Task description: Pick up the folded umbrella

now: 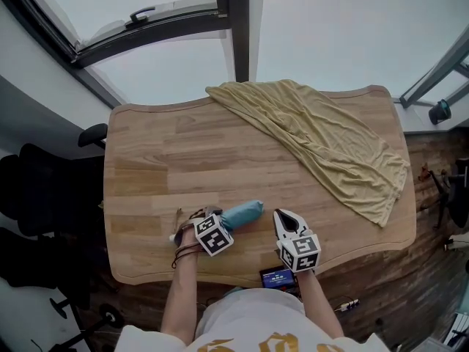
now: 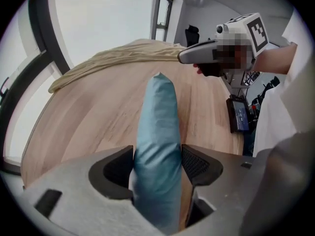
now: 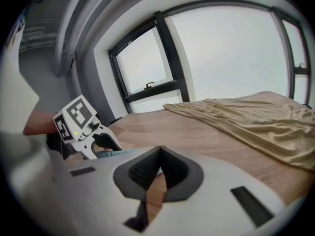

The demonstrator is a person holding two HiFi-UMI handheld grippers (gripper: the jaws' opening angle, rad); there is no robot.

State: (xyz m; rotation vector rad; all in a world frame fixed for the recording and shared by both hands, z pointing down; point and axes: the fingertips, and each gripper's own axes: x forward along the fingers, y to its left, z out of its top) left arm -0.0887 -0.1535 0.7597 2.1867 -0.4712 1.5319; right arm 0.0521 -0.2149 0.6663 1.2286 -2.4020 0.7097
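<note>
Folded umbrella (image 1: 243, 213) on table (image 1: 168, 160), long axis left-right, left gripper (image 1: 207, 217) jaws open astride it, right gripper (image 1: 284, 215) jaws closed, empty

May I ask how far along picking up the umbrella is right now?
Done: the left gripper straddles the umbrella, which lies on the table between its open jaws. In hand: lining up the grip; nothing is clamped yet, and the right gripper is shut and empty. Left: close on the umbrella and lift it.

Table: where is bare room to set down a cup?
Bare: the table left half, between yellow cloth and folded umbrella; the near right corner below the cloth. Crowded: near edge centre, where left tool straddles the umbrella beside the right tool.
</note>
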